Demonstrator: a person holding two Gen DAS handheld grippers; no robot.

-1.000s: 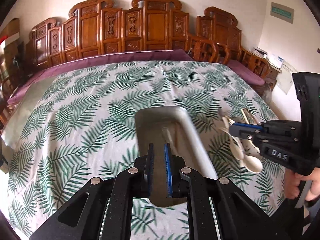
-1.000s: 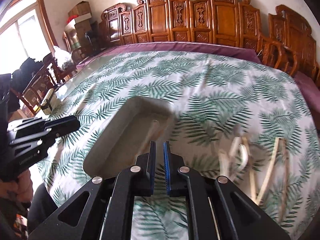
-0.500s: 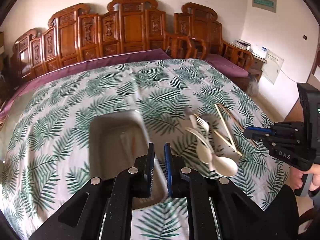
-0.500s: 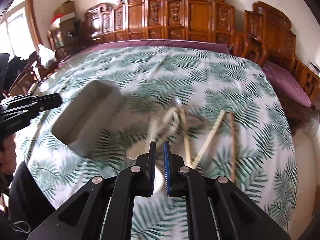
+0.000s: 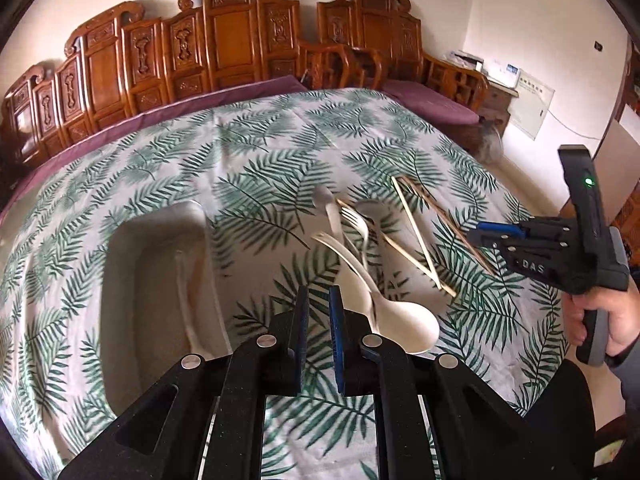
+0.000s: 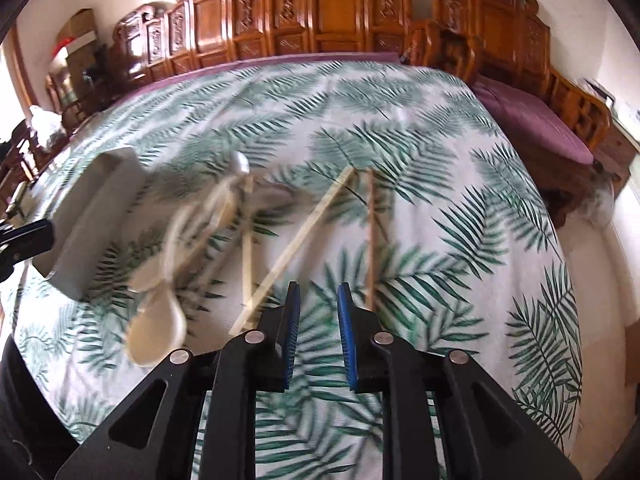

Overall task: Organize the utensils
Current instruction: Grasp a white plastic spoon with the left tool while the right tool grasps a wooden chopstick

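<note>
Right wrist view: the empty right gripper (image 6: 318, 320), jaws opening, should straddle one chopstick (image 6: 370, 240), seemingly loose, near the table's (image 6: 460, 360) front edge, while the left gripper (image 5: 318, 334) waits nearly closed and empty.

A soft cloth with green leaf prints (image 5: 280, 152) covers the tabletop. The gray tray (image 5: 152, 248) looks like smooth, dull plastic. The cream spoons (image 5: 400, 320) look like smooth plastic with a little shine. The chopsticks (image 6: 304, 236) look like pale wood. The chairs (image 5: 224, 40) are shiny carved brown wood.
</note>
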